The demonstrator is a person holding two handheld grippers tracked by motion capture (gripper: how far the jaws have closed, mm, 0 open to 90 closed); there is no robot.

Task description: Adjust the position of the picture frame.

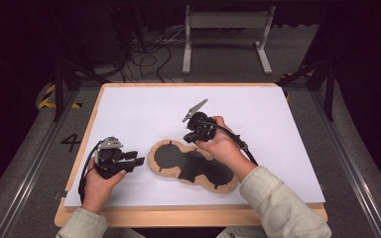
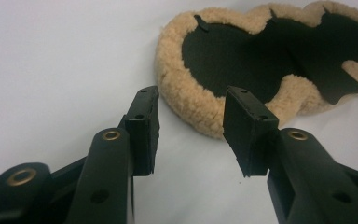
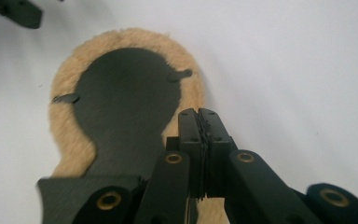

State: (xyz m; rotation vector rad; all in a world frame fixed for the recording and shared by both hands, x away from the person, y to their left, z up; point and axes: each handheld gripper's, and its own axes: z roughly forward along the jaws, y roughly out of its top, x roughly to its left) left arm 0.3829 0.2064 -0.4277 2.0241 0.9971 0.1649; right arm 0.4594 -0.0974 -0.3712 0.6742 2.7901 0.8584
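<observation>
The right tool (image 3: pixel 199 116) is seen with its jaws pressed flat together, nothing visibly caught between them; in the high view it (image 1: pixel 197 133) is held above the far edge of the fleece pad (image 1: pixel 193 166), near the pad's waist; the left tool (image 2: pixel 191 126) is seen with its jaws standing apart and nothing between them, the white tabletop (image 2: pixel 51 60) showing through the gap. The fleece pad (image 2: pixel 205 107) lies just ahead of the left tool's tips and slightly to their right, not touched by them; it rests dark side up, tan pile forming the rim. Its long axis is judged to run from the left tool's side across and toward the person's right; the rounded left lobe (image 3: pixel 121 88) is nearest the left tool, while the right hand (image 1: pixel 223 146) is directly over the middle. The right lobe is partly covered by the right hand and sleeve; whether the dark flap there is folded or loose cannot be made out; the small dark tabs on the rim are too small to identify.
</observation>
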